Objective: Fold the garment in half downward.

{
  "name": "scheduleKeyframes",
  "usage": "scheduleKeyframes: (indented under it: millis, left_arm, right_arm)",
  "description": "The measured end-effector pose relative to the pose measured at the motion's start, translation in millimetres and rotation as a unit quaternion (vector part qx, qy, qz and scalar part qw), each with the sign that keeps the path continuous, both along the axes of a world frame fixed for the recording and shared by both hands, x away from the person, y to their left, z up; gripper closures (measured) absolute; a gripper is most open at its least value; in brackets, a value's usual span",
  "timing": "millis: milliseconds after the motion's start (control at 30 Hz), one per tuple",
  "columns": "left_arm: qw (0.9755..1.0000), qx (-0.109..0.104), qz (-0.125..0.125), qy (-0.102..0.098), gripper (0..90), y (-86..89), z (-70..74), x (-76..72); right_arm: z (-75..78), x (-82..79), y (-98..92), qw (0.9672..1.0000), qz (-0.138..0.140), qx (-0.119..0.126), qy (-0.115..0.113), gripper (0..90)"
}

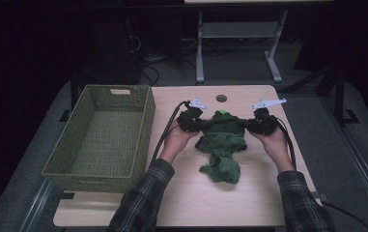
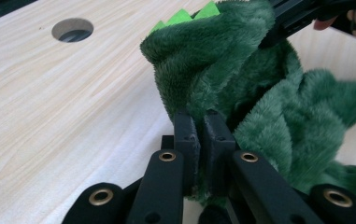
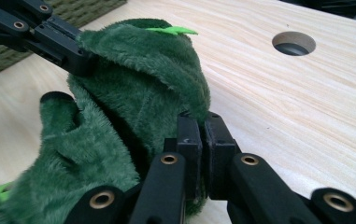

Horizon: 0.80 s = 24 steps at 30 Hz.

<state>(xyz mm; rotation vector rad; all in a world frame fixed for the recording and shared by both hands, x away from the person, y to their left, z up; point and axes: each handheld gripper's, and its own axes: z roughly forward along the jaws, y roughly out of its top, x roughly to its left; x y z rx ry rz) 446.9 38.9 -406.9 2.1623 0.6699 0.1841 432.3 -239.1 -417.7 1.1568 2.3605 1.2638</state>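
Betw. L tongs (image 1: 202, 123) & R tongs (image 1: 247, 124): green plush garment (image 1: 223, 140), pinched both sides.

High view dim overall; room beyond table (image 1: 249, 193) near black from 9 through 12 to 3 o'clock, detail lost there. Table lit softly from above; faint shadow under green plush garment (image 1: 222, 140) toward 6 o'clock. Image soft, slightly grainy. Both gripper views brighter, even light, no glare on wood. Black jaws at 6 o'clock slightly blurred; plush fur sharp; grommet hole (image 2: 72, 29) mildly soft.
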Motion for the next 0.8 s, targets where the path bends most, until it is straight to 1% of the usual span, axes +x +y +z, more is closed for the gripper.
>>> scheduleKeyframes:
  millis: [33,100,133,167,200,233,267,300,367,400,433,467,533,633,667,700,733,800]
  left_arm:
    - [1.0000,-0.004,-0.001,-0.001,85.6,0.0,2.4,-2.7]
    - [1.0000,-0.004,-0.005,-0.006,85.6,0.6,7.0,-7.6]
    - [0.9999,-0.004,-0.009,-0.012,85.7,1.0,10.0,-11.5]
    - [0.9999,-0.004,-0.009,-0.014,85.7,1.2,12.2,-14.7]
    - [0.9998,-0.007,-0.010,-0.016,85.7,1.2,13.8,-17.7]
    - [0.9997,-0.004,-0.014,-0.019,85.8,2.0,15.6,-20.3]
    - [0.9996,-0.005,-0.015,-0.022,85.8,2.3,17.1,-23.6]
    - [0.9996,-0.010,-0.015,-0.022,85.8,2.2,18.1,-26.2]
    - [0.9993,-0.009,-0.023,-0.027,85.8,3.7,20.8,-32.5]
    - [0.9993,-0.014,-0.024,-0.027,85.8,3.8,21.7,-36.2]
    - [0.9990,-0.011,-0.032,-0.030,85.8,4.7,23.0,-40.2]
    - [0.9989,-0.015,-0.033,-0.030,85.8,4.5,23.4,-43.1]
    - [0.9985,-0.012,-0.042,-0.033,85.7,5.8,24.8,-50.8]
    - [0.9980,-0.014,-0.052,-0.033,85.7,7.9,24.1,-60.2]
    - [0.9977,-0.009,-0.057,-0.036,85.8,8.6,23.6,-63.0]
    - [0.9975,-0.008,-0.060,-0.036,85.8,9.2,22.8,-65.8]
    - [0.9974,-0.010,-0.062,-0.034,85.7,10.1,22.0,-68.9]
    - [0.9969,-0.016,-0.069,-0.032,85.7,12.0,20.9,-73.9]
  right_arm:
    - [2.6,-3.0,-0.1,1.0000,0.002,0.001,0.001,86.5]
    - [6.0,-7.1,-0.5,1.0000,0.008,0.002,-0.004,86.5]
    - [8.3,-10.0,-0.1,0.9999,0.009,0.003,-0.003,86.5]
    - [10.9,-13.3,0.0,0.9998,0.014,0.002,-0.011,86.5]
    - [13.0,-16.3,0.3,0.9997,0.018,0.004,-0.014,86.5]
    - [15.5,-20.0,0.5,0.9997,0.020,0.002,-0.016,86.5]
    - [17.1,-23.3,0.7,0.9995,0.022,0.002,-0.022,86.5]
    - [18.3,-26.6,0.6,0.9993,0.026,0.002,-0.026,86.5]
    - [19.6,-32.8,0.4,0.9991,0.031,0.002,-0.030,86.5]
    - [19.8,-36.2,0.0,0.9989,0.034,0.002,-0.033,86.5]
    - [20.3,-39.3,-0.5,0.9988,0.037,0.001,-0.031,86.5]
    - [21.0,-43.6,-0.8,0.9988,0.039,-0.001,-0.030,86.5]
    - [21.4,-51.0,-1.5,0.9983,0.042,0.000,-0.041,86.5]
    - [19.9,-61.8,-1.8,0.9979,0.053,0.000,-0.038,86.4]
    - [18.9,-67.2,-1.6,0.9976,0.054,0.000,-0.045,86.4]
    - [18.1,-71.0,-1.6,0.9973,0.057,0.000,-0.046,86.4]
    - [17.6,-73.9,-1.6,0.9972,0.062,-0.001,-0.042,86.4]
    - [17.3,-81.7,-1.2,0.9967,0.066,-0.001,-0.047,86.4]
